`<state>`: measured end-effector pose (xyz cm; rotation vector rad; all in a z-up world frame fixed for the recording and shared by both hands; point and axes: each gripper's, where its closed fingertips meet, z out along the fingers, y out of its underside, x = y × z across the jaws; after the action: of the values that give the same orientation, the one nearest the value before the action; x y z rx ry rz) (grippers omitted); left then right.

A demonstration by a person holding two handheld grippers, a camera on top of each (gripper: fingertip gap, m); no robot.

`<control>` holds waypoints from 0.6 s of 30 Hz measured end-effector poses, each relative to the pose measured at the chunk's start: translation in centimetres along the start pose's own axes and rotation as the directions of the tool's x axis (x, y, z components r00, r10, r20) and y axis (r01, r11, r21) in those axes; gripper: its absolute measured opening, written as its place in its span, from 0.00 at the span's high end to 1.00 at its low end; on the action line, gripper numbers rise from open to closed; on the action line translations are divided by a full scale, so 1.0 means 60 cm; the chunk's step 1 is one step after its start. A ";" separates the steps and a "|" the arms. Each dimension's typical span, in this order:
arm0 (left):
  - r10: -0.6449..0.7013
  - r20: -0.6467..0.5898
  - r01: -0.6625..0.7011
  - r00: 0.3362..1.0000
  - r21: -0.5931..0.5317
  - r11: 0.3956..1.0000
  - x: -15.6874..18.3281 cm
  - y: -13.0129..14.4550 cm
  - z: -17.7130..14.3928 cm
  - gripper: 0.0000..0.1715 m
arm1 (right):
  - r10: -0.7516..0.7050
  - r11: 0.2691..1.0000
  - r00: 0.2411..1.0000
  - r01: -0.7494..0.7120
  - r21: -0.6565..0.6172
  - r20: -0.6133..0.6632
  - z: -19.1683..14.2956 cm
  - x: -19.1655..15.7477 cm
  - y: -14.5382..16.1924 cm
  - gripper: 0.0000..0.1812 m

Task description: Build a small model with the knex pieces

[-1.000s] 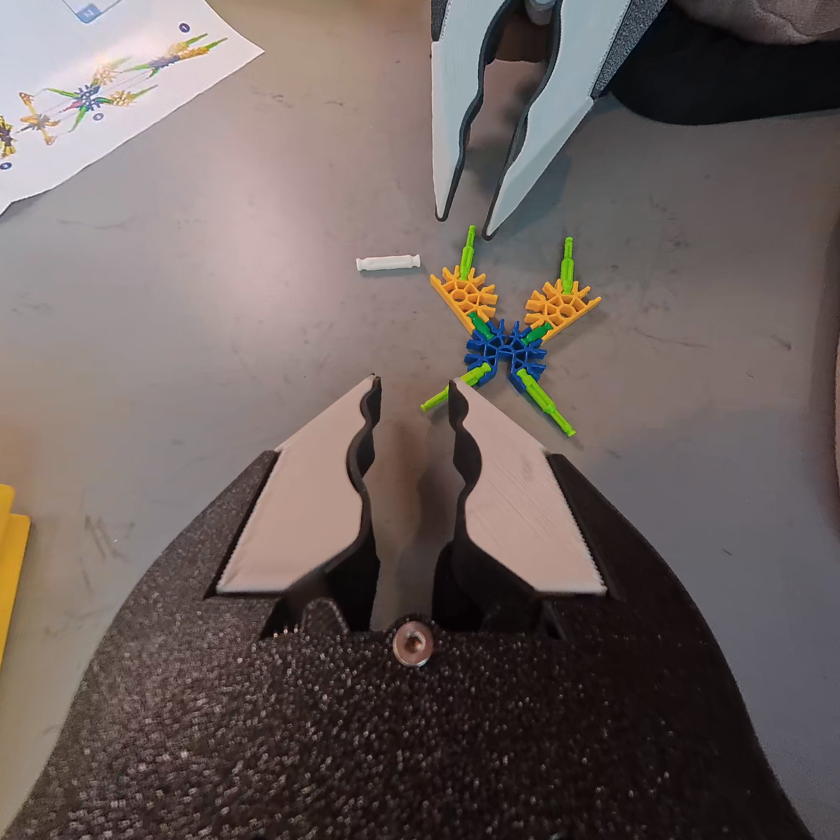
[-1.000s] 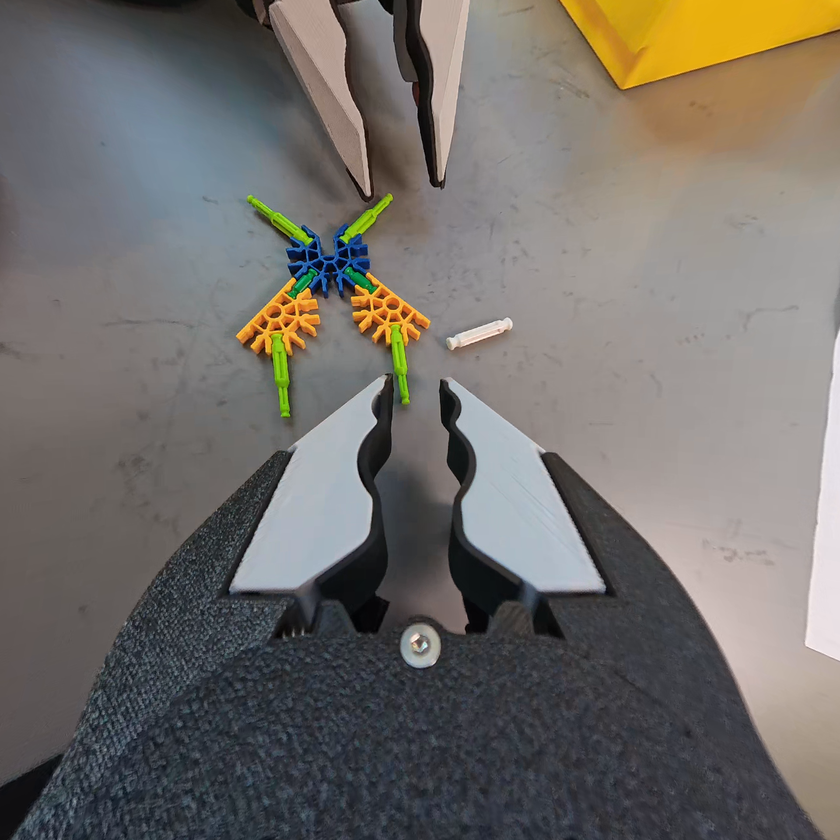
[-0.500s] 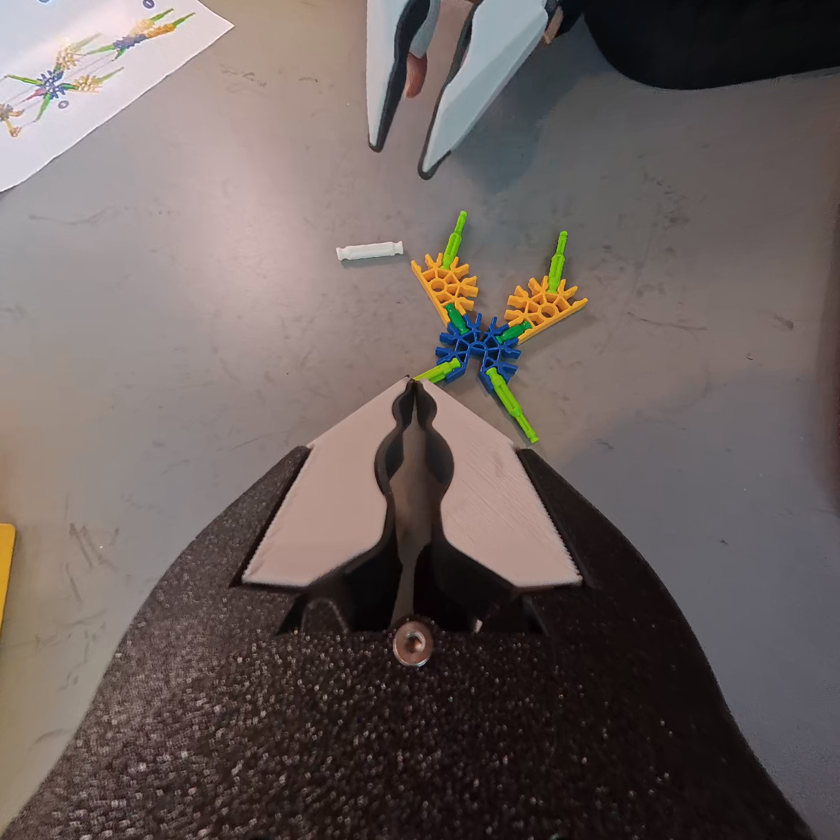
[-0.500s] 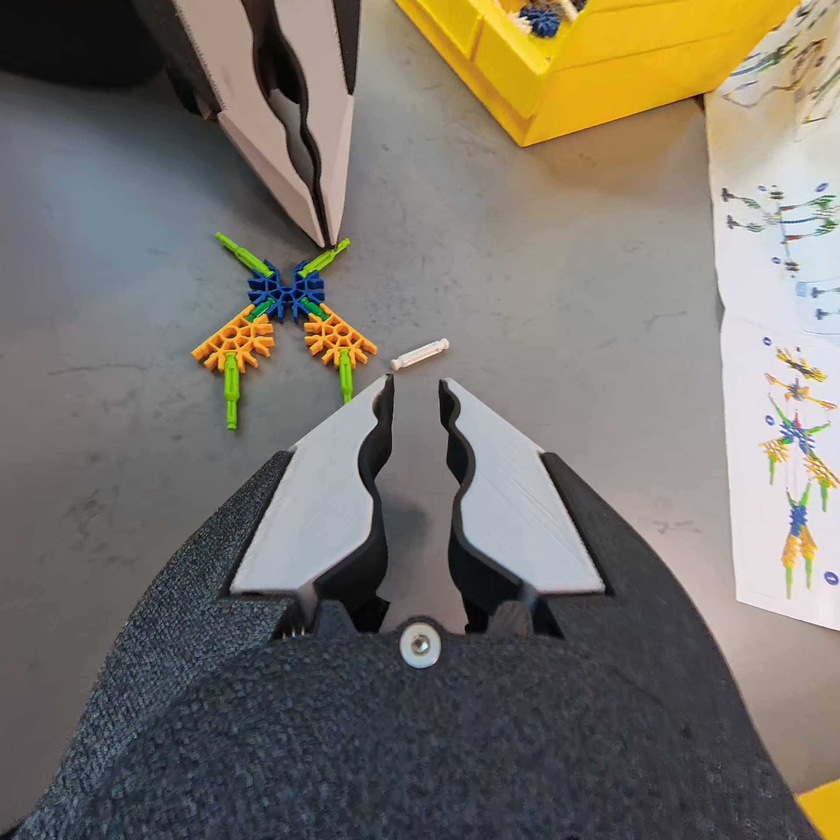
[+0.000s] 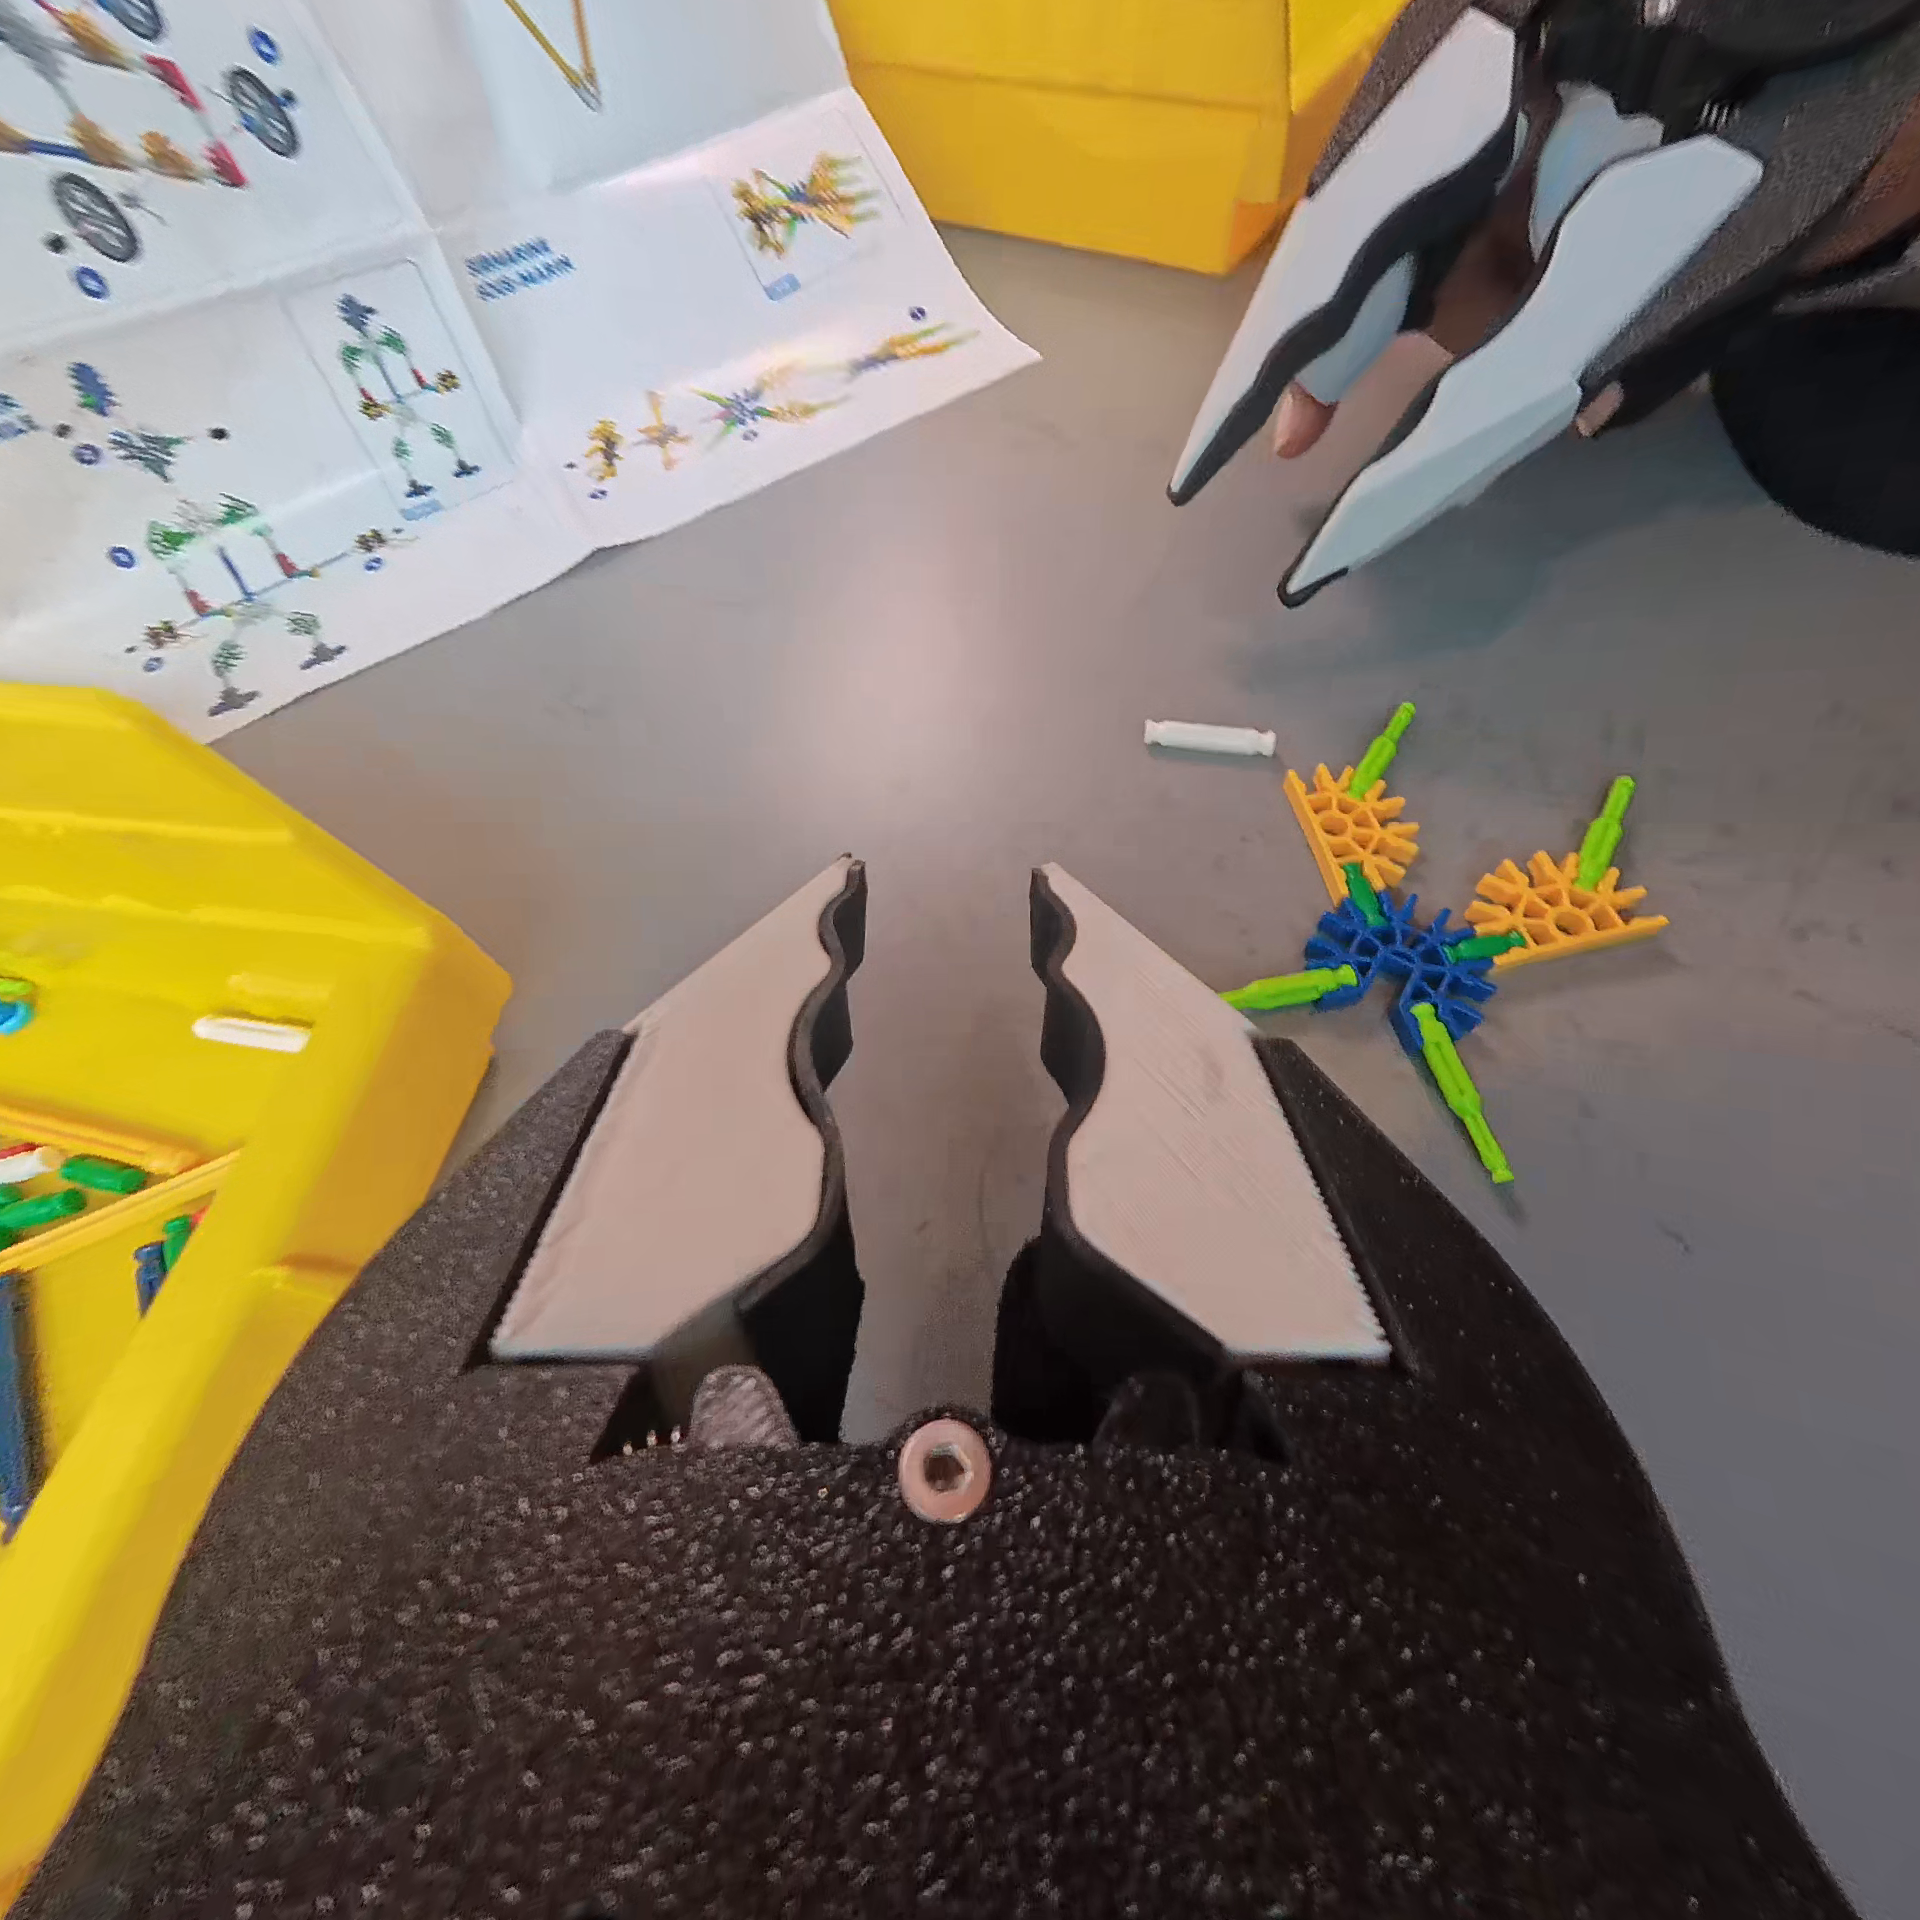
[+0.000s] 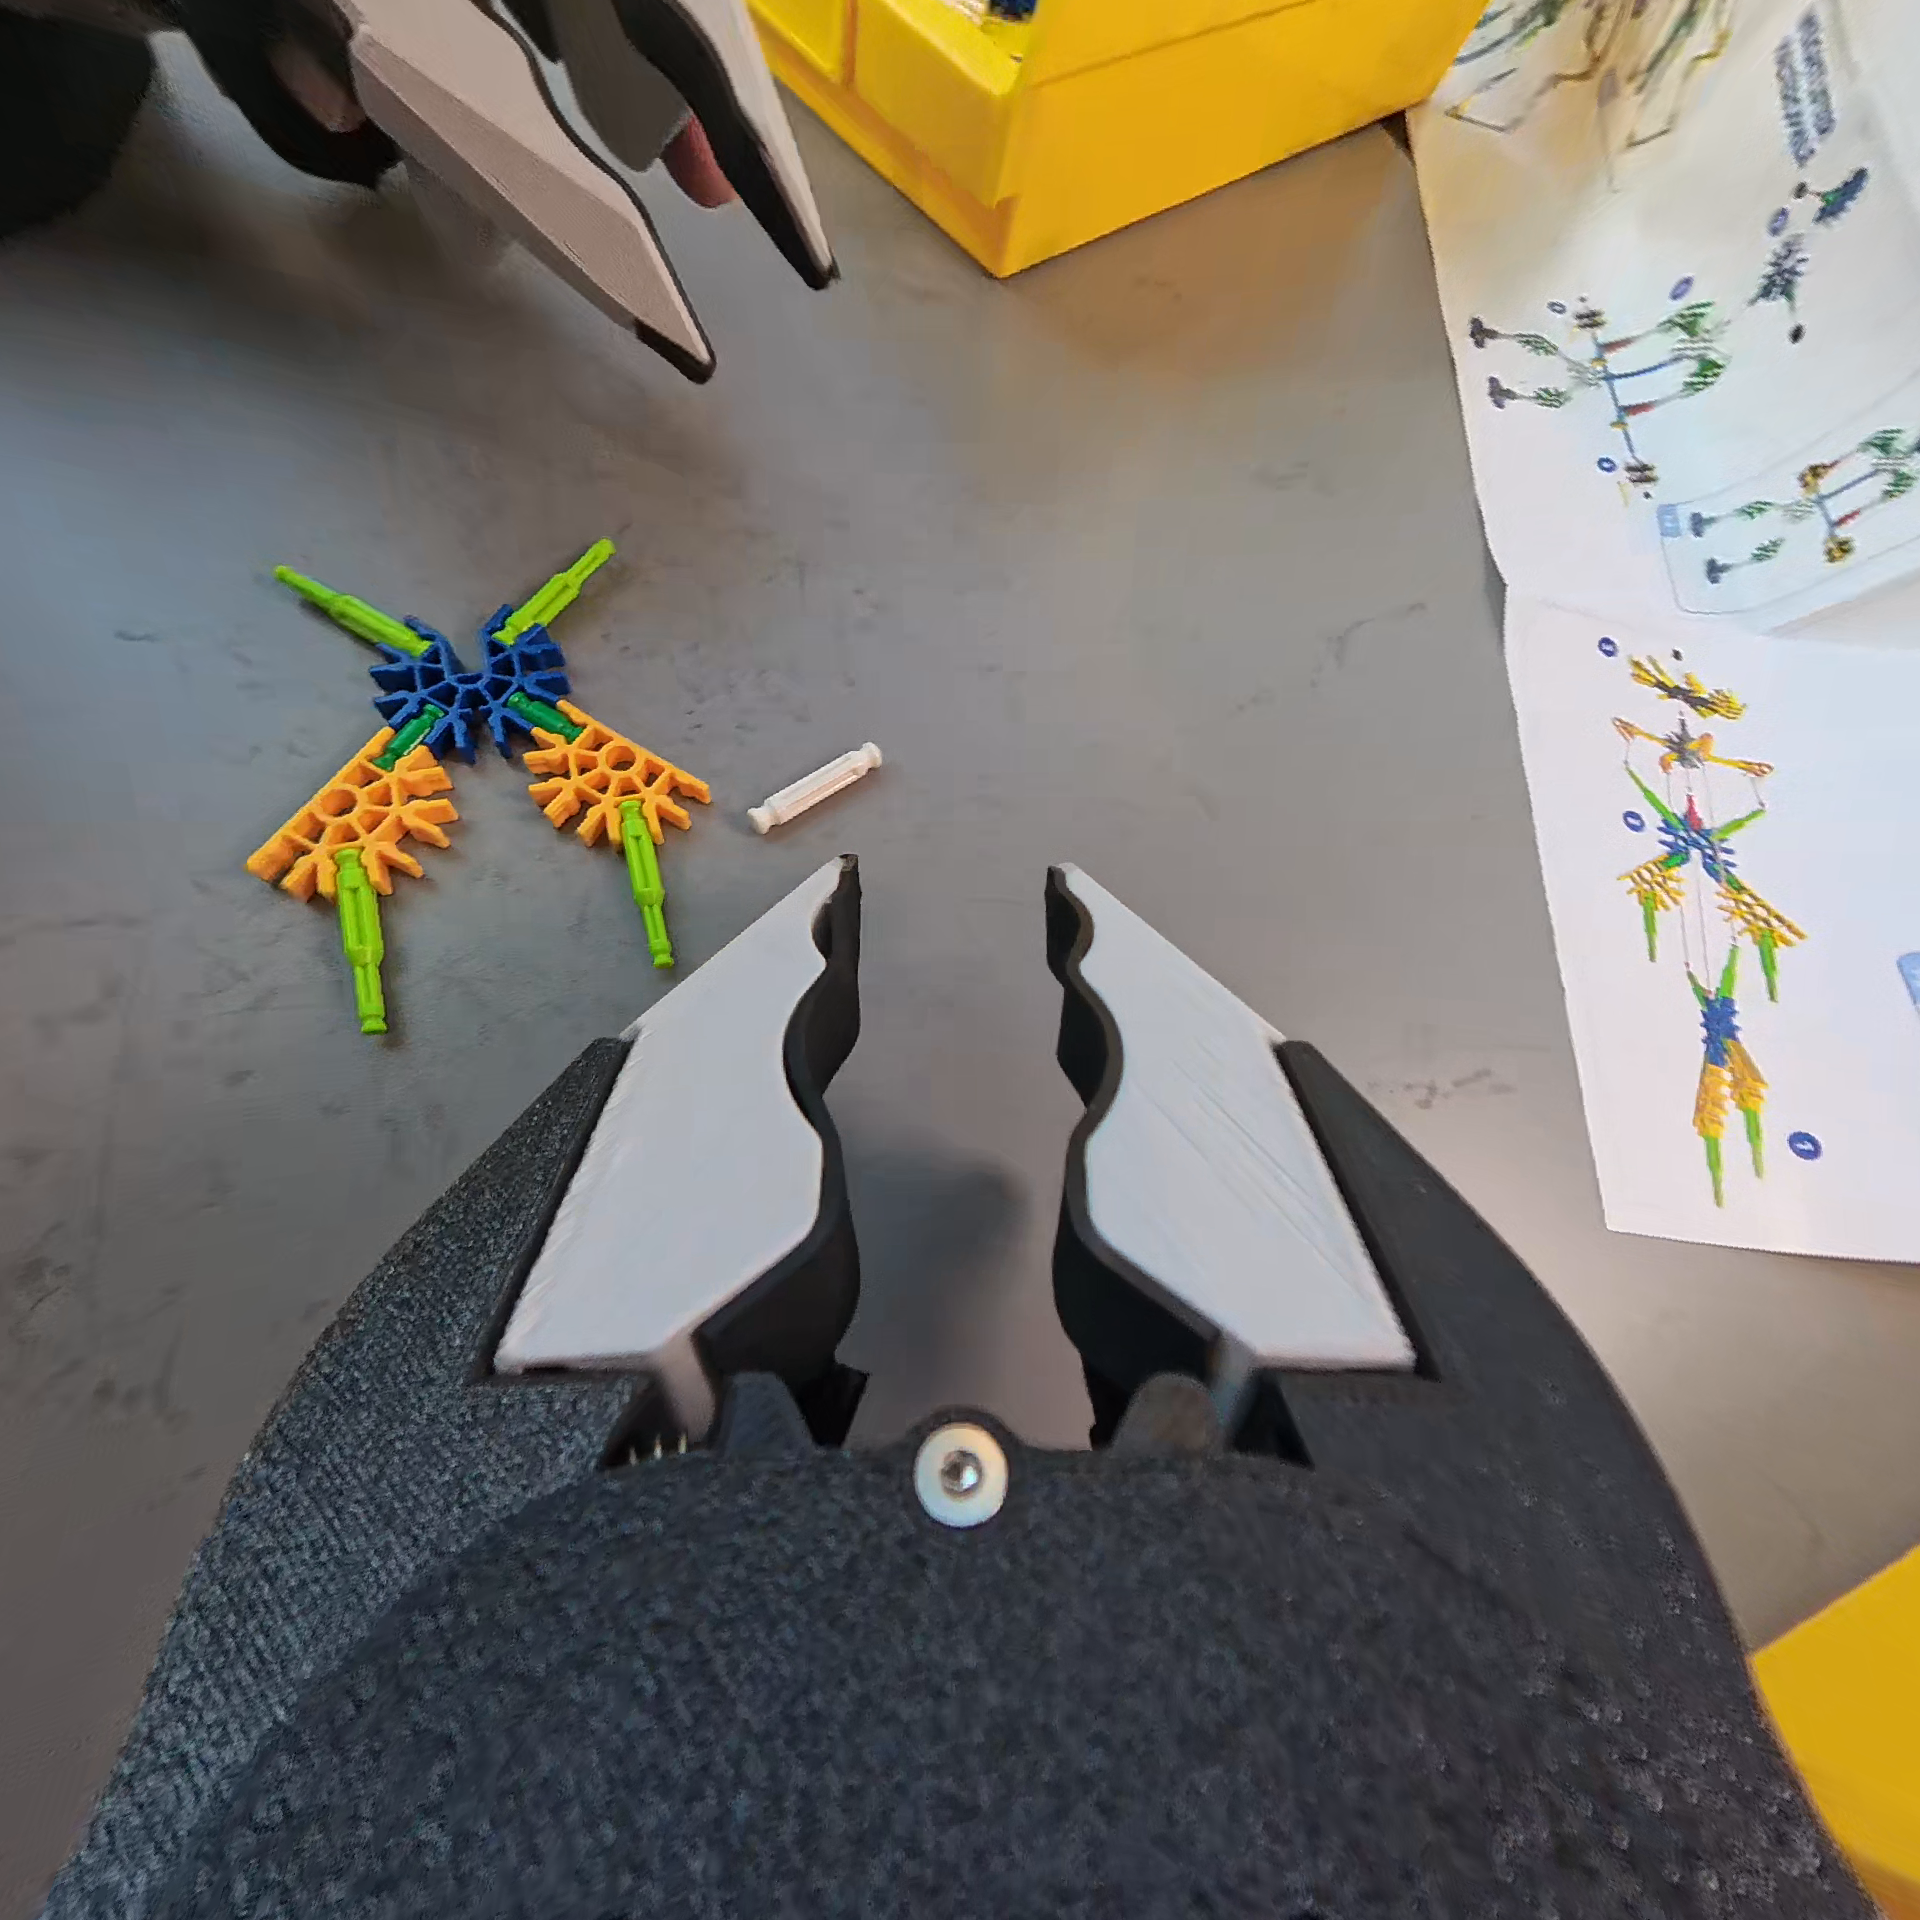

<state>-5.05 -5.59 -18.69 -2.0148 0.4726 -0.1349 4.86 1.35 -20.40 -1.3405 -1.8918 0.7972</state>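
Both tongs spread wide and holding nothing. Left gripper (image 5: 945, 883) hovered over bare grey table (image 5: 831, 675), with empty tabletop showing in the gap between its fingers, and sat closest to a little plastic build (image 5: 1423, 935) lying flat just off to its right side: blue hub connector (image 5: 1397, 961) in the middle, two orange fan pieces (image 5: 1351, 826) plugged on by short dark green rods, plus lime green rods (image 5: 1283, 987) sticking out like legs. One of those lime rods pointed right at the left gripper's right finger, close but not touching as far as could be told. Small white rod (image 5: 1208, 739) lay loose on the table just beside one orange fan, apart from it. Right gripper (image 6: 951, 883) also gaped open above plain table, nearest to that same white rod (image 6: 816, 787), which sat just past its left fingertip, not touching. Same build (image 6: 473, 727) seen from that side, flat on the table off to the left. Opposite gripper visible farther back in each wrist view, also parted, with a bit of fingertip peeking behind the fingers. Yellow parts box (image 5: 239, 1039) sat at the left gripper's left, with green, blue and white pieces inside its compartments. Another yellow box (image 5: 1060, 125) farther back, and a folded instruction sheet (image 5: 416, 343) with coloured diagrams spread beside it.
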 end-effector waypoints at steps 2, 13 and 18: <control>-0.054 0.042 0.051 0.998 0.069 0.996 -0.020 -0.015 -0.008 0.82 | 0.061 0.998 0.996 -0.061 0.011 -0.071 -0.003 0.025 -0.001 0.76; -0.222 0.159 0.176 0.962 0.263 0.949 -0.094 -0.041 -0.039 0.76 | 0.397 0.913 0.879 -0.348 0.213 -0.263 -0.058 0.136 -0.003 0.61; -0.278 0.197 0.215 0.940 0.290 0.933 -0.118 -0.037 -0.044 0.76 | 0.435 0.897 0.841 -0.376 0.231 -0.321 -0.071 0.163 0.010 0.60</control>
<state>-11.72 -4.17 -14.73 -1.7898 0.0417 -0.1056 6.25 11.27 -16.66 -1.6831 -1.2405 0.8133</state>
